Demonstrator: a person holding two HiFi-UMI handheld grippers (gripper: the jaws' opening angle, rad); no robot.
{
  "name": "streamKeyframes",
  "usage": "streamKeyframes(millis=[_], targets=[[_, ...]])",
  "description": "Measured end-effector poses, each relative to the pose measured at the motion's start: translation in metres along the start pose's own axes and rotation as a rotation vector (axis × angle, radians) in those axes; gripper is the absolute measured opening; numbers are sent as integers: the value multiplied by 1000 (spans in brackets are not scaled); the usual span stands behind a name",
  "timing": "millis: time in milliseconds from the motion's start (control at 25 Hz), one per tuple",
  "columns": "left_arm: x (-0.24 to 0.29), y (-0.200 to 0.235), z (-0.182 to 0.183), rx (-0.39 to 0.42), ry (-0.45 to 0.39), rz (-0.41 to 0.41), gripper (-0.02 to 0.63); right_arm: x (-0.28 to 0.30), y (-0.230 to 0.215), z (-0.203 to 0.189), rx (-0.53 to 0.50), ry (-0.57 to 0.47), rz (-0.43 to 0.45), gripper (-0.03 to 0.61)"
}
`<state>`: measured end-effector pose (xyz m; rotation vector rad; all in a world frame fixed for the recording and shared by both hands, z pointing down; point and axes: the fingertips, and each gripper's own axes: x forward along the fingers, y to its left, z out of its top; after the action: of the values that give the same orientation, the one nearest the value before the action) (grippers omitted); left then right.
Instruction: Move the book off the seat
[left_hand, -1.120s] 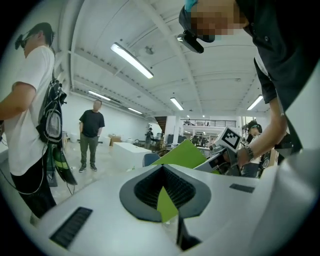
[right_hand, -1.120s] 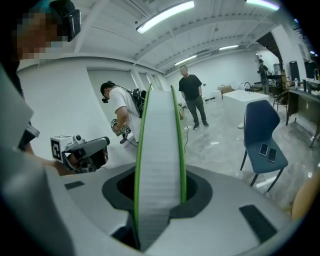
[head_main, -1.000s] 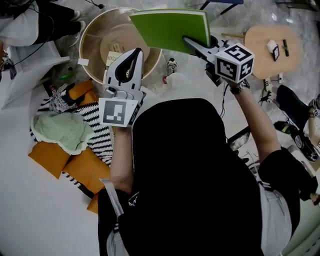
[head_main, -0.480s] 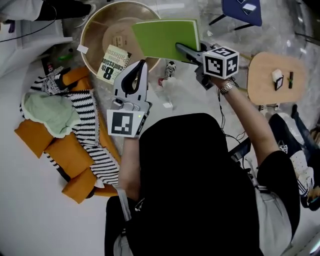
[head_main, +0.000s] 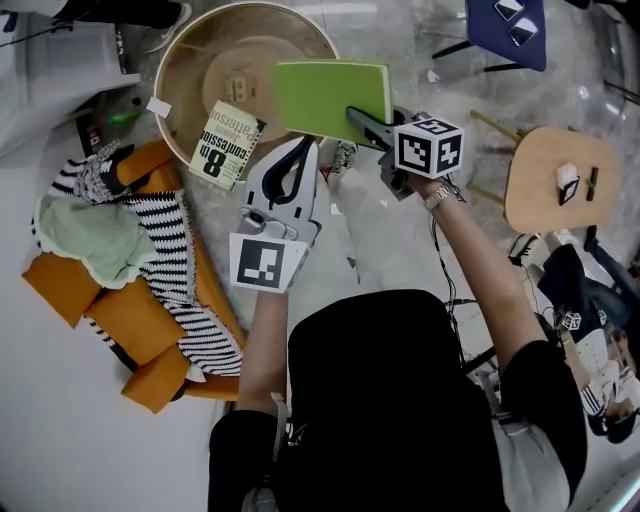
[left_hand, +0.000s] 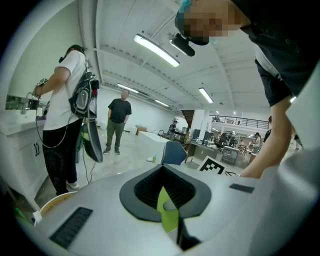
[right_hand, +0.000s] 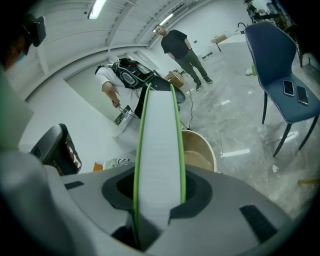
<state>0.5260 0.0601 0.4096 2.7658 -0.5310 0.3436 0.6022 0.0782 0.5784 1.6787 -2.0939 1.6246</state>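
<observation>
the right gripper (head_main: 358, 117) had its fingers clamped on one edge of the green book (head_main: 330, 95) and held it in the air, cover up, over the right rim of the round wooden seat (head_main: 180, 60). the left gripper (head_main: 303, 148) was just below the book, its fingers closed together with nothing in them. a second book (head_main: 227, 145) with a pale cover lay on the near rim of the seat, close to the orange and striped cushions (head_main: 140, 310) on the floor.
</observation>
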Motion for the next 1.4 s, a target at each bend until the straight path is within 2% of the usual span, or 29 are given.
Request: streamKeyframes(millis=[400,600,960,1120,1400], targets=[[37,58,-82,-20,51,-26,9,82,-75,-57,139,47,-33,135],[46,80,-113,-17,64,-57,9,120,-89,-77,175,61,-22,135],[47,95,-167,-26,103,-118,9,159,-110,-96,186,69,-21,137],[43,94,-179,-32,126,-141,9,162,-119,-100,190,66,-46,145],[45,92,-178,-25,130,-179,9,165,-142,-102,166,84,-123,190]])
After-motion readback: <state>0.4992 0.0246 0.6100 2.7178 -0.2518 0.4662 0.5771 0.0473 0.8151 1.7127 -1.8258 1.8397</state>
